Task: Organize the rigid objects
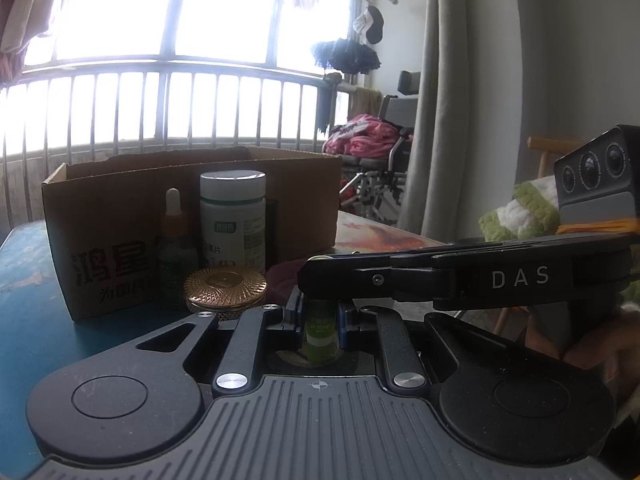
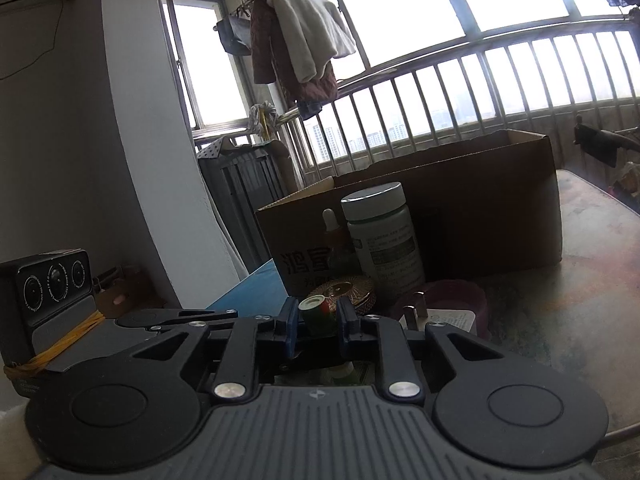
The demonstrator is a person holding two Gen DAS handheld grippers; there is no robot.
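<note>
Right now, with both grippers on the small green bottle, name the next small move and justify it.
Probably twist the cap: the left gripper clamps the small green bottle at its body, while the right gripper pinches its top. The cardboard box behind is open.

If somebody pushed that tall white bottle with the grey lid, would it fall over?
Probably it would tip sooner than slide: the white bottle stands upright and is taller than it is wide. Its smooth round side looks stiff but maybe slippery, and once down it could roll. The cardboard box close behind might catch it, and the round gold tin sits just in front.
</note>
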